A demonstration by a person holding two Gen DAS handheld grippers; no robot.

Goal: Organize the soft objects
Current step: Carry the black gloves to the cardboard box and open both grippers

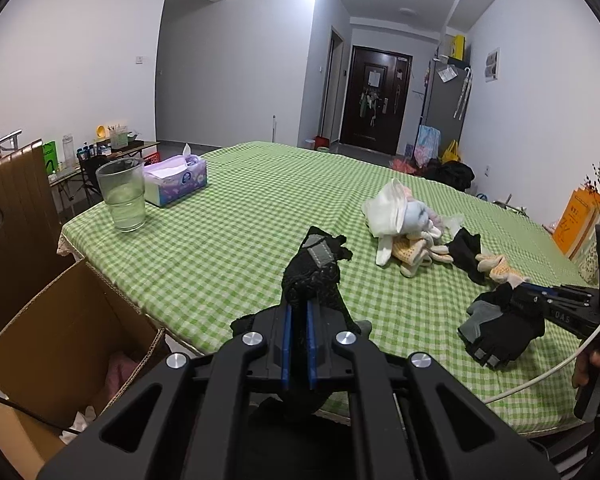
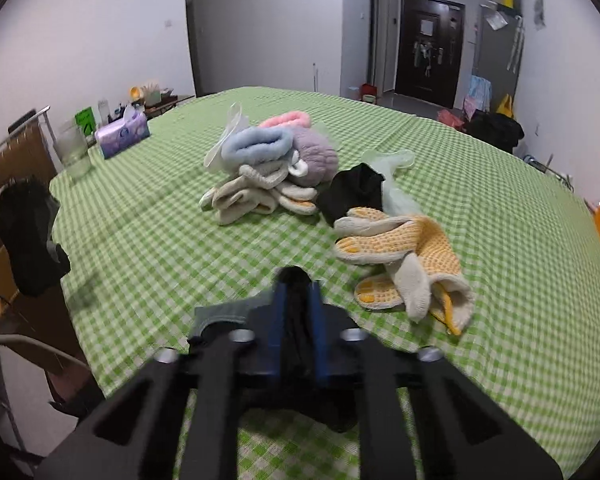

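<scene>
Left hand-held gripper clamped on a black glove above the counter edge, cardboard box at eight o'clock, right hand-held gripper pinching a second black glove, open checked cloth toward ten o'clock.

White walls and a dark door (down the hallway) stand behind the green-checked table.

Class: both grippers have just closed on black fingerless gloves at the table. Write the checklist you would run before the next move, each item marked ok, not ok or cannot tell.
1. Left gripper shut on its black glove: ok.
2. Right gripper shut on the second black glove: ok.
3. Second glove lifted off the tablecloth: not ok.
4. Cardboard box open, with room: ok.
5. Glass of water clear of both grippers: ok.
6. Gloves a matching pair: cannot tell.
</scene>
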